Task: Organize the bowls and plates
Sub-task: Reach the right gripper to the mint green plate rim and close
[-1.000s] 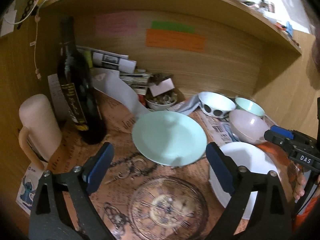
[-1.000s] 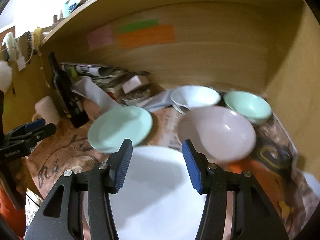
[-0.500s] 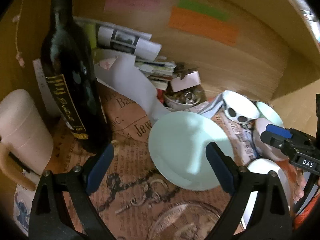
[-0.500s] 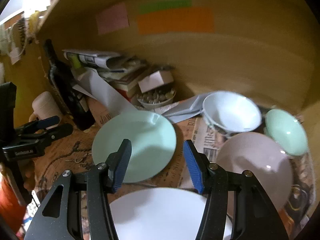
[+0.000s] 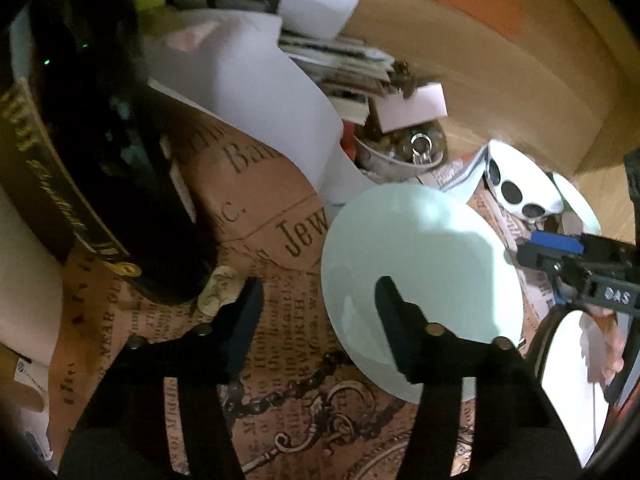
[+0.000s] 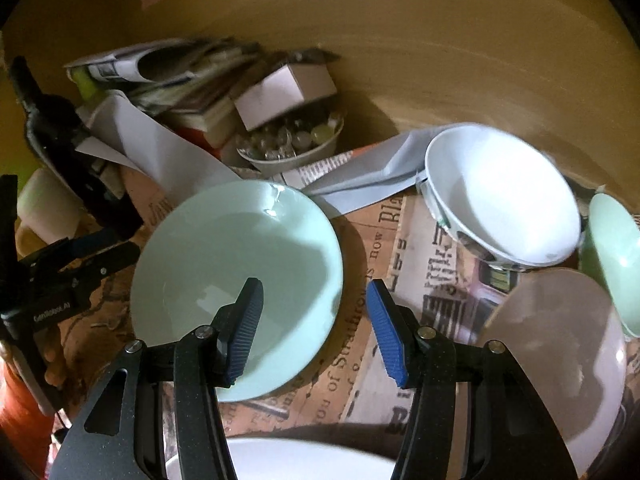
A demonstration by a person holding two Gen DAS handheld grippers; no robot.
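Note:
A mint-green plate lies on the newspaper-print paper. My left gripper straddles its left rim: one finger hangs over the plate, the other over the paper. Its jaws are closing and the pads are not pressing on the rim. My right gripper straddles the plate's right rim, jaws slightly closing, also without contact. A white plate lies nearest. To the right are a white spotted bowl, a pink bowl and a mint bowl.
A dark wine bottle and a pale mug stand at the left. Behind the plate are stacked papers, a white box and a dish of small items. A curved wooden wall closes the back.
Both grippers have moved forward and down toward the mint plate, which now fills more of each view. The left jaws have narrowed from wide apart; the right jaws look about the same.

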